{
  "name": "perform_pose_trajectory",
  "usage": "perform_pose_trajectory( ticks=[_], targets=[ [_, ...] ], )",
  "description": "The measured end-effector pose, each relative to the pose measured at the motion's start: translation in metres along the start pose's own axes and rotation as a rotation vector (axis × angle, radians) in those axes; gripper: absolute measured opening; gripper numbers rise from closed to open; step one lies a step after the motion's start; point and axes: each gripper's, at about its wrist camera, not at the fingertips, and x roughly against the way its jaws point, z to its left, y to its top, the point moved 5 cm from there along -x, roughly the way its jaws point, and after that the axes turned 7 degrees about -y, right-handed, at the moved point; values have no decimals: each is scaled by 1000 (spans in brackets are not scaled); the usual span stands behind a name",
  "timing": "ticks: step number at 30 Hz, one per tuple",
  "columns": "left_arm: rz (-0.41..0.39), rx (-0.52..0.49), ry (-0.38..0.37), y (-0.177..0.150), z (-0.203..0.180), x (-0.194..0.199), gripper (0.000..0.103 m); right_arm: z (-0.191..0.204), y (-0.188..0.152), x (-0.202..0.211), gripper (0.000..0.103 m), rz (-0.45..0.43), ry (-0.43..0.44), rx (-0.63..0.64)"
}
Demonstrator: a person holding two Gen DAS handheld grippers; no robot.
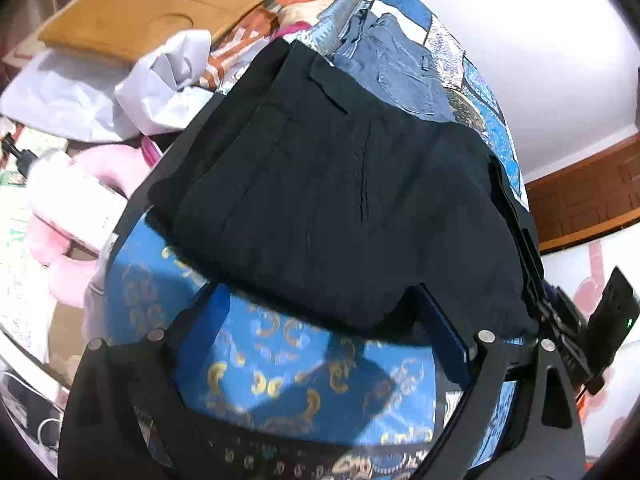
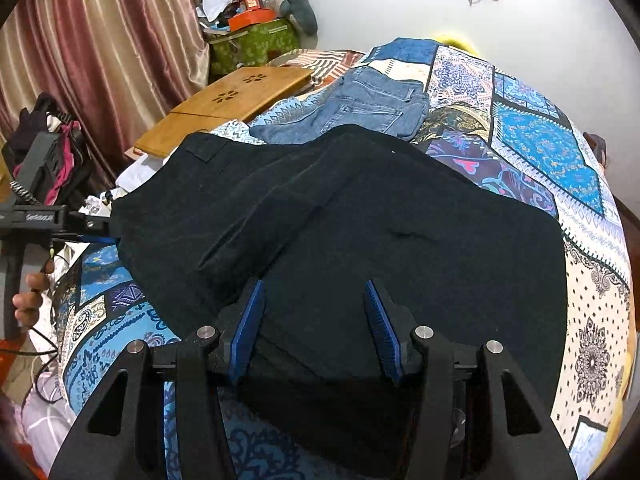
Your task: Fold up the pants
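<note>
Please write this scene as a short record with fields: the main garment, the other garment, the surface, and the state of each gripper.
main garment: black pants, lying partly folded on the bed
other garment: blue jeans, folded, lying behind the black pants
surface: patchwork bedspread, blue and cream patterns
left gripper: open, at the near edge of the black pants; one finger seems to touch the hem
right gripper: open, above the black fabric, holding nothing
nearby: wooden lap tray at the far left of the bed

Both claws gape wide: the left claw [image 1: 320, 320] is angled low with fingers splayed, while the right claw [image 2: 314, 328] points forward, blue pads [image 2: 250, 328] apart.
</note>
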Motion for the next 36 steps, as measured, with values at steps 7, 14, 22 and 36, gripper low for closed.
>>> perform_pose_trajectory(
  ticks=[7,14,22,36],
  targets=[
    [-12,130,-30,20,13,-19,98,1,0,-1,48,-1,13,-16],
    [-87,112,168,36,12,-24,46,1,0,-2,49,-2,22,-22],
    [-129,-5,211,42,-2,-11,24,1,-1,-1,49,-5,27,-26],
    [-303,-360,125,67,-151,61,16,-40,0,42,48,-107,-48,-88]
  ],
)
